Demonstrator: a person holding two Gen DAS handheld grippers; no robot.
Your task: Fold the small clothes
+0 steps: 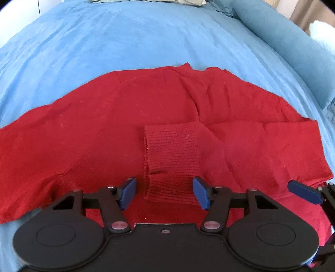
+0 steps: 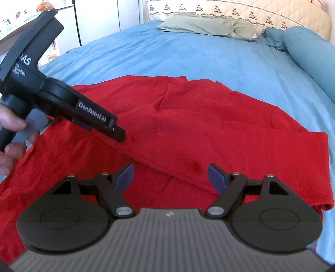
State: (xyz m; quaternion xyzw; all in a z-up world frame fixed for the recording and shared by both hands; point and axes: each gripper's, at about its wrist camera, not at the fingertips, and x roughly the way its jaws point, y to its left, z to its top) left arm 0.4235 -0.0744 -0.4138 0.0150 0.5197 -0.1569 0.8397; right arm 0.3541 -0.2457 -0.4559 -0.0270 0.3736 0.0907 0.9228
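Observation:
A red knit sweater (image 1: 104,125) lies spread on the blue bed sheet (image 1: 125,37). Its right sleeve is folded across the body, and the ribbed cuff (image 1: 171,150) lies straight ahead of my left gripper (image 1: 165,191), which is open with its jaws on either side of the cuff's near end. My right gripper (image 2: 170,177) is open and empty above the folded sleeve's edge (image 2: 167,165) of the sweater (image 2: 209,117). The left gripper's body (image 2: 62,100) shows at the left of the right wrist view, over the sweater. One right gripper fingertip (image 1: 304,192) shows at the right edge of the left wrist view.
A grey-green pillow (image 2: 205,24) and a blue bolster (image 2: 309,54) lie at the head of the bed, below a quilted headboard (image 2: 251,10). White furniture (image 2: 98,18) stands beyond the bed's left side. The person's hand (image 2: 10,134) holds the left gripper's handle.

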